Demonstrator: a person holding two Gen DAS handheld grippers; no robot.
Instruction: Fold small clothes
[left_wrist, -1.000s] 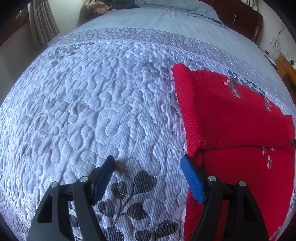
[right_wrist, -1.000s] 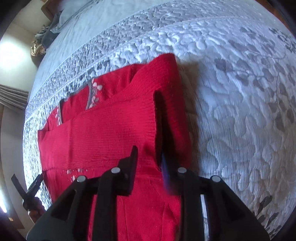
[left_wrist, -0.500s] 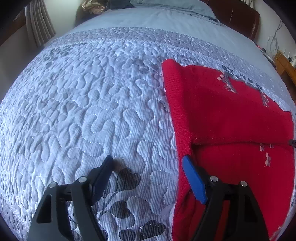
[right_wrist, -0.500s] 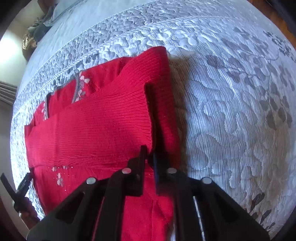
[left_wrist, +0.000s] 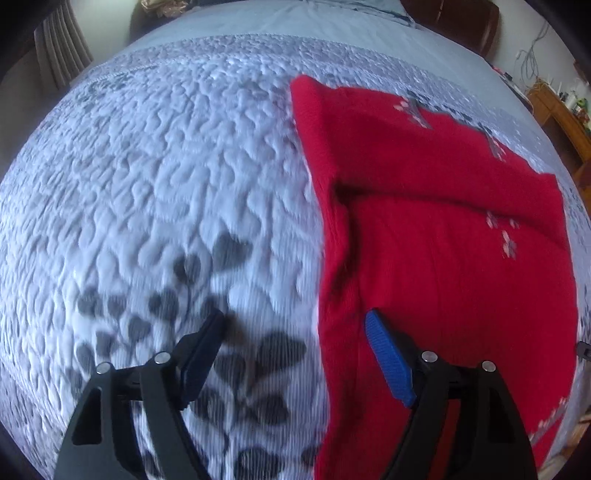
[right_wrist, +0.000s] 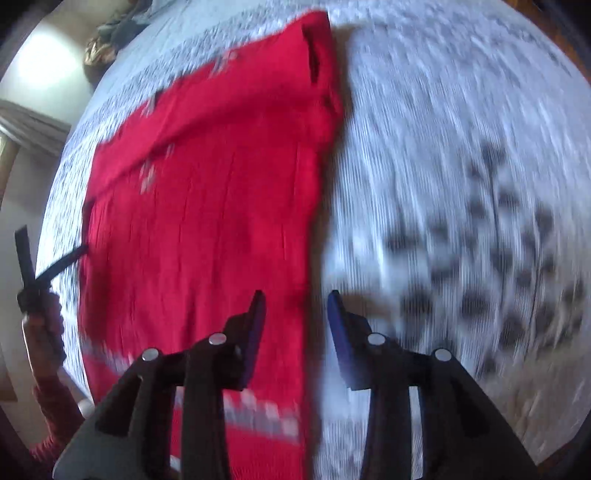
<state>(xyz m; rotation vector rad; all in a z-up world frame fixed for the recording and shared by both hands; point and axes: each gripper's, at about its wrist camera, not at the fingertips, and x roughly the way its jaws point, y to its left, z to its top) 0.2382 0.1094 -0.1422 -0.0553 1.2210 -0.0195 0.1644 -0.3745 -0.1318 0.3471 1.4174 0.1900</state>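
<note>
Presently recorded, per item:

Left gripper (left_wrist: 293, 334): stood wide open, nothing between the pads; jaws had just been opening slightly further.
Left fingers (left_wrist: 388, 356): blue-padded finger lay over the near edge of the garment; the other finger stood over bare quilt, clear of the cloth.
Right gripper (right_wrist: 297, 314): stood partly open, pads clear of the cloth; jaws had just been opening, garment edge below the gap but not pinched.
Right fingers (right_wrist: 255, 328): one over the red knit, the other over quilt just beside the garment edge.
Red sweater (left_wrist: 443, 229): lay flat on the quilt, ahead of and beneath both pairs of fingers; one sleeve folded across the body, small pale flower marks visible, patterned band at the hem nearest the right fingers.
Sweater in right wrist view (right_wrist: 207, 206): ran from the fingers away toward the far side, long edge in line with the gap between the jaws; view blurred.
Quilt (left_wrist: 147, 184): pale stitched surface with dark leaf print, beneath and ahead of the fingers.
Left gripper seen from right wrist view (right_wrist: 40, 258): at the far edge of the garment; contact with the cloth could not be told.
Sleeve (right_wrist: 55, 413): red, behind that gripper.
</note>
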